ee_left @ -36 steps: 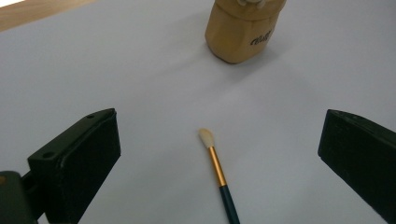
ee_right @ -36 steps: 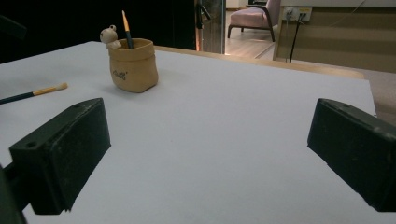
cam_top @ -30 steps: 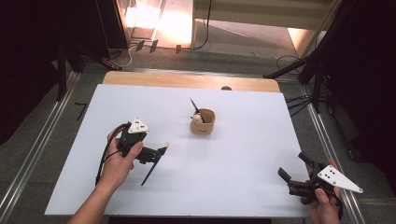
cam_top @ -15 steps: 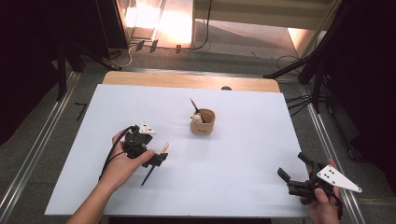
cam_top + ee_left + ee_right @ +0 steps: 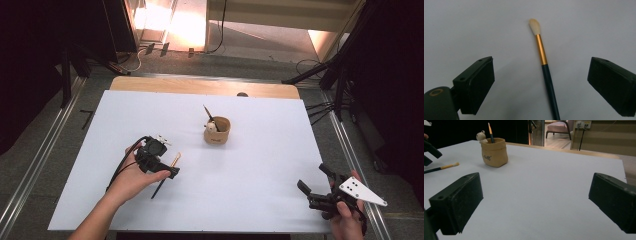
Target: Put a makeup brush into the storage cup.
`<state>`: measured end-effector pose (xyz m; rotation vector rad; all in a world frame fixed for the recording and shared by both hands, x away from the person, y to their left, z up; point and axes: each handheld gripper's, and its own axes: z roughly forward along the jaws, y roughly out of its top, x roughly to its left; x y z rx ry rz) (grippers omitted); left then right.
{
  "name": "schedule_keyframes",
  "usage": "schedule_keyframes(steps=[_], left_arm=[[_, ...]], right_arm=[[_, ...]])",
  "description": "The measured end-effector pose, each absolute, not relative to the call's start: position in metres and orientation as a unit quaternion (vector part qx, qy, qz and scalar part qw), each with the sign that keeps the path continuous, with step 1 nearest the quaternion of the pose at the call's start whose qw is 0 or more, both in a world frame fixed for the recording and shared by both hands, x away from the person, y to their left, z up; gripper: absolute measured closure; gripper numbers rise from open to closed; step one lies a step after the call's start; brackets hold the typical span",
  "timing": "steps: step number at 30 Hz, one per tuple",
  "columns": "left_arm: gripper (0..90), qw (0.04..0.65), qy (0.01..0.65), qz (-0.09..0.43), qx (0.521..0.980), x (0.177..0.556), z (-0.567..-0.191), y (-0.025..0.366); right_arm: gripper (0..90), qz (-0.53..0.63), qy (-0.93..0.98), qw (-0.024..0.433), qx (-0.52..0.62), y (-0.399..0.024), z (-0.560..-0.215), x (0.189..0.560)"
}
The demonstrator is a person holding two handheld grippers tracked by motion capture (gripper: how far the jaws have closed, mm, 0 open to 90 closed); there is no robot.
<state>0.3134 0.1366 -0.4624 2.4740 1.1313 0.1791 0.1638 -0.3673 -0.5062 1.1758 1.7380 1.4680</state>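
My left gripper (image 5: 540,82), jaws wide but just closing, straddles the brush (image 5: 544,62) lying on the sheet at 8 o'clock from the pot (image 5: 494,152), writing unreadable; right gripper (image 5: 534,205) wide, empty.

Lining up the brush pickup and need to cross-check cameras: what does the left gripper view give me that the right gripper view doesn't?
Left gripper view: the brush lies between the open left gripper fingers, untouched, bristles pointing away.

Right gripper view: the tan holder standing upright with a second brush and a small figure in it, seen past the open right gripper.

Both: the white table and the lying brush.
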Motion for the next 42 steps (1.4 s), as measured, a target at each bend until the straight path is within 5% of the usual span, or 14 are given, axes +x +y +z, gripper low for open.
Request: schedule_keyframes(steps=[20, 42], left_arm=[[51.9, 0.126, 0.404, 0.050, 0.904, 0.315, -0.465, 0.129], [75.8, 0.075, 0.410, 0.027, 0.909, 0.316, -0.467, 0.117]], right_arm=[[0.0, 0.546, 0.653, 0.287, 0.439, -0.368, -0.508, 0.165], [0.0, 0.545, 0.655, 0.283, 0.440, -0.366, -0.509, 0.165]])
